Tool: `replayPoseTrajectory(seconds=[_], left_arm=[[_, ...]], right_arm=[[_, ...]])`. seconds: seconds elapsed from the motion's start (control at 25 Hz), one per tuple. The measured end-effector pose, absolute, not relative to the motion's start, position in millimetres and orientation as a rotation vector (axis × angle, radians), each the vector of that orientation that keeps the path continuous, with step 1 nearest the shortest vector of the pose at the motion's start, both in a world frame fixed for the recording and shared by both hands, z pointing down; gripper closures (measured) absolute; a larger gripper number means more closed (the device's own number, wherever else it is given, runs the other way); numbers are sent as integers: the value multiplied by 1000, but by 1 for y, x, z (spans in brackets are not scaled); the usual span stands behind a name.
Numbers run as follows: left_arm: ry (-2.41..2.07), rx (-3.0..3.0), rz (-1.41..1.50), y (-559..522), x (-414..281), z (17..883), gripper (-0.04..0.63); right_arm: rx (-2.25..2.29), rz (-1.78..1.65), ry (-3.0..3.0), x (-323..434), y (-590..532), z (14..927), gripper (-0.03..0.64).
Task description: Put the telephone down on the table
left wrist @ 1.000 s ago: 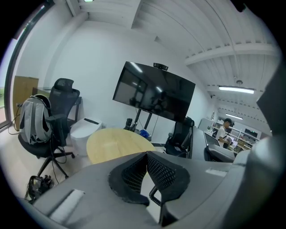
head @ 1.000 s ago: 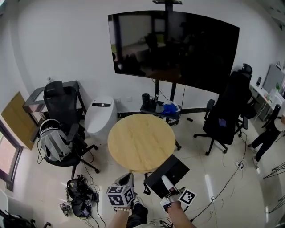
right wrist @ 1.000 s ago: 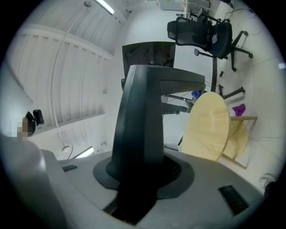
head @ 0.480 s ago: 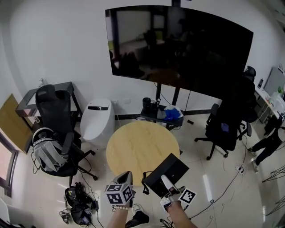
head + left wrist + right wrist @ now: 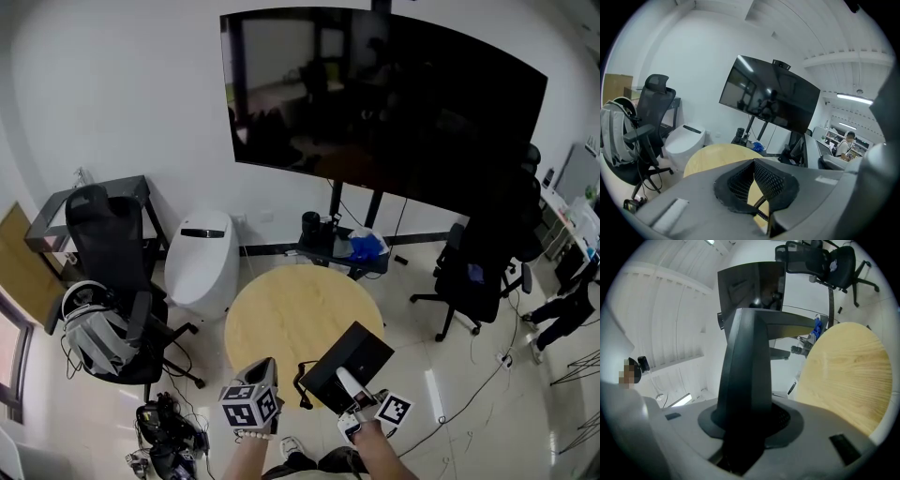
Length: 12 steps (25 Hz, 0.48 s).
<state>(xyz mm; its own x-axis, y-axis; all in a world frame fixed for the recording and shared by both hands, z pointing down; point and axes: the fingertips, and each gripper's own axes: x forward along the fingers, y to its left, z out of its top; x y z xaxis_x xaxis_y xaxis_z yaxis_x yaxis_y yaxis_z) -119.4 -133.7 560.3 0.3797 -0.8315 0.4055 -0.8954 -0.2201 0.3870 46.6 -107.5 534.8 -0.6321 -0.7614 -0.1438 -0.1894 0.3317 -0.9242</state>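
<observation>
Head view: a round light-wood table (image 5: 298,314) stands on a pale tiled floor (image 5: 441,356) below a large black wall screen (image 5: 375,94). The left gripper (image 5: 265,367), with its marker cube, hangs at the table's near rim. The right gripper (image 5: 347,382) is clamped on a flat black slab-shaped telephone (image 5: 345,359), which is held tilted at the near right rim; whether it touches the top cannot be told. A black mesh office chair (image 5: 105,230) with a grey backpack (image 5: 86,330) stands at the left, next to a white rounded floor unit (image 5: 197,262).

Left gripper view: the left gripper's (image 5: 753,164) mesh-padded jaws meet at their tips with nothing between them. Beyond them lie the wooden table (image 5: 710,157), the screen (image 5: 768,98), the chair (image 5: 654,103) and the white unit (image 5: 684,140).

Right gripper view: the telephone (image 5: 745,362) rises edge-on from between the right gripper's (image 5: 749,422) jaws, gripped at its lower end. The table top (image 5: 848,371) lies beside it, apart from the jaws.
</observation>
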Motion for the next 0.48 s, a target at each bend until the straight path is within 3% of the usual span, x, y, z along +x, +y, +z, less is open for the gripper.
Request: replayPoseTrajectory(seconds=[0.48], left_arm=[[-1538,1993,141,-161,-136,574,604]], right_arm=[[-674,-1404,2123,16,-143,550,449]])
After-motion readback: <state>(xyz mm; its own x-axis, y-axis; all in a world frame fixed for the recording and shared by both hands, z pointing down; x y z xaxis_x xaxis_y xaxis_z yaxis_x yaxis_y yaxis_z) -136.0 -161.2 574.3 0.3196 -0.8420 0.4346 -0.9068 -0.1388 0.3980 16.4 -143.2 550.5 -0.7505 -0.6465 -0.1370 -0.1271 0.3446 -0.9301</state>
